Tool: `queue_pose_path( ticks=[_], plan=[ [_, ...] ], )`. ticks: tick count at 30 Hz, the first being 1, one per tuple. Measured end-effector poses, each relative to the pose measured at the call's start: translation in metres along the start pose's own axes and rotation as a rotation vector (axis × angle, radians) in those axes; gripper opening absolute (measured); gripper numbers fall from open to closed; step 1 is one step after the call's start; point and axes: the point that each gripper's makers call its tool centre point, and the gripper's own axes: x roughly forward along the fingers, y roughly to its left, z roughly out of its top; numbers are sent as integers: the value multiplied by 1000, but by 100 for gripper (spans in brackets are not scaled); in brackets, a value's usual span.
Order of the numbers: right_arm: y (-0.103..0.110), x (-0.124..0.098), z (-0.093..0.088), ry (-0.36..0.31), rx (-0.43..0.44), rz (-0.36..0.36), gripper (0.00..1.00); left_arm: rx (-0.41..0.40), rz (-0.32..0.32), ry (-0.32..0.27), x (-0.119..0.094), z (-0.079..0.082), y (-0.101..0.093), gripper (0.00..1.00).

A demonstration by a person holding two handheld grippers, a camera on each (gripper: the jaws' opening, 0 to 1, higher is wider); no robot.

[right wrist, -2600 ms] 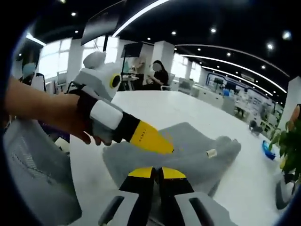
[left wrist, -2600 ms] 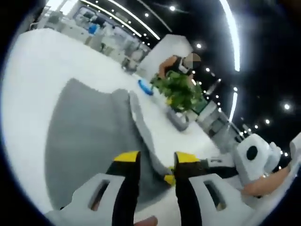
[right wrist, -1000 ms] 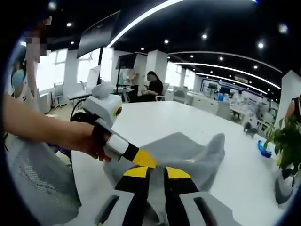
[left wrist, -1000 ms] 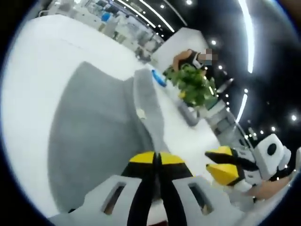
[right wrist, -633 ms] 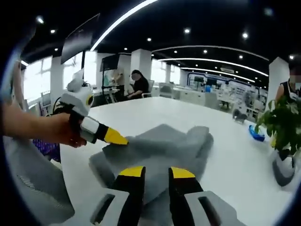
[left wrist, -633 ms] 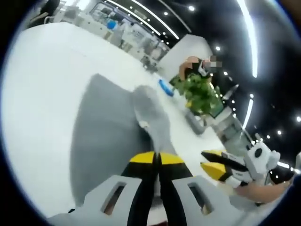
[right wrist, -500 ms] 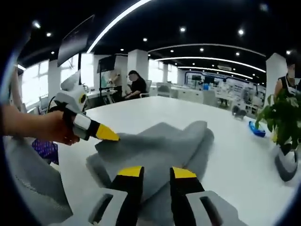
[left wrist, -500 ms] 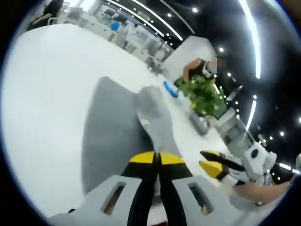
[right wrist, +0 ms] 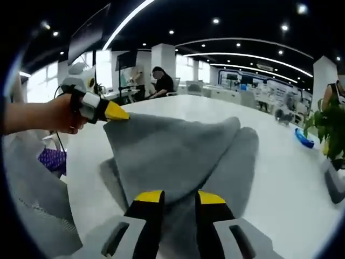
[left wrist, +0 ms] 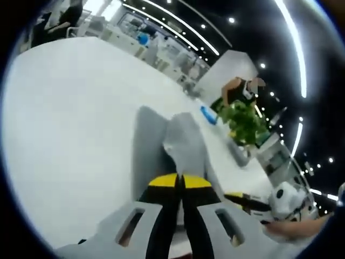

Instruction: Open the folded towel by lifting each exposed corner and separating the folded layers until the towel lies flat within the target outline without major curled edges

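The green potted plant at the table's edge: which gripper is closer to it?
Right. The right gripper sits on the plant's side of the grey towel; the left gripper pinches the towel's corner on the opposite side.

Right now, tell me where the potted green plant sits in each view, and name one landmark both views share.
Left gripper view: the potted green plant sits right of centre, on the white table's far side, beyond the grey towel.
Right gripper view: the plant is at the right edge, past the towel.
Shared landmark: the blue object beside the plant.
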Motion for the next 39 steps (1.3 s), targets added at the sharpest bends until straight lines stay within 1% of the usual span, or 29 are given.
queue_pose_path(
  ticks=[6,10,20,36,39],
  plan=[
    [2,2,-11,38,-2,8,19,-7,11,5,-1,-7,5,1],
    [3,2,-15,49,4,10,19,-8,17,13,-1,-11,8,1],
    [5,3,-21,65,0,17,19,1,32,20,-3,-12,11,1],
    [2,4,-18,53,10,9,18,8,50,24,-4,-13,16,1],
    [2,4,-17,52,2,7,18,8,54,28,-4,-13,18,1]
  ],
)
